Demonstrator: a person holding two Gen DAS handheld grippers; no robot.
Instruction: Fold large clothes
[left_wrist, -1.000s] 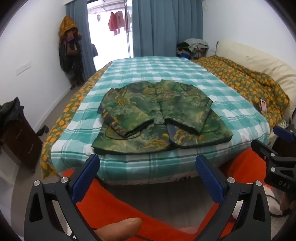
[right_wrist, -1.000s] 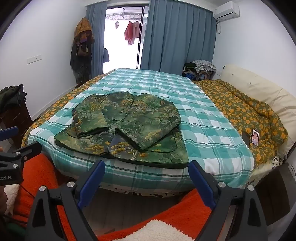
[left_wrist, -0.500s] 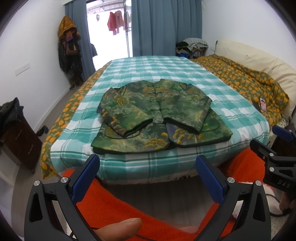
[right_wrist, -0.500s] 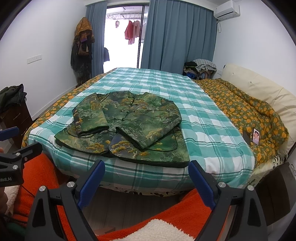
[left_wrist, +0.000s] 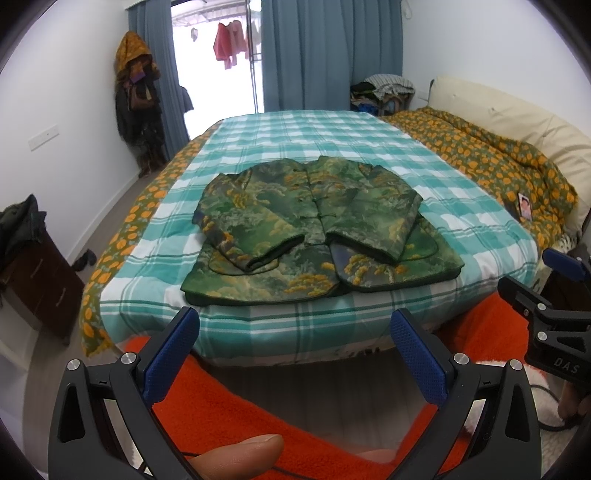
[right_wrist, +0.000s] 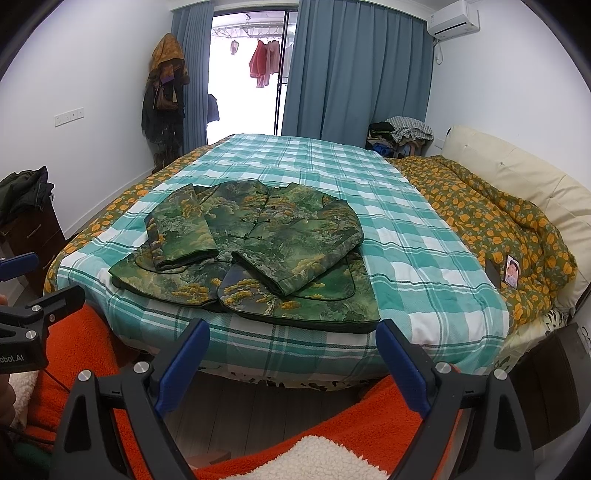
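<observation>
Home bedroom, lived-in. Big bed (right_wrist: 424, 236) w/ teal-white checked sheet fills most of the room; orange-flower quilt (right_wrist: 491, 221) bunched beside a cream padded headboard (right_wrist: 517, 177). Blue curtains (right_wrist: 354, 74) frame a glass door to a balcony w/ laundry (right_wrist: 264, 62) hanging outside. Coats on a rack (right_wrist: 164, 96) in the corner, clothes pile (right_wrist: 400, 134) by the far wall, dark wooden dresser (left_wrist: 33, 280) at left, AC unit (right_wrist: 452, 18) up high, wall switches (right_wrist: 69, 116). Orange fleece blanket (left_wrist: 332, 439) nearest cam.
</observation>
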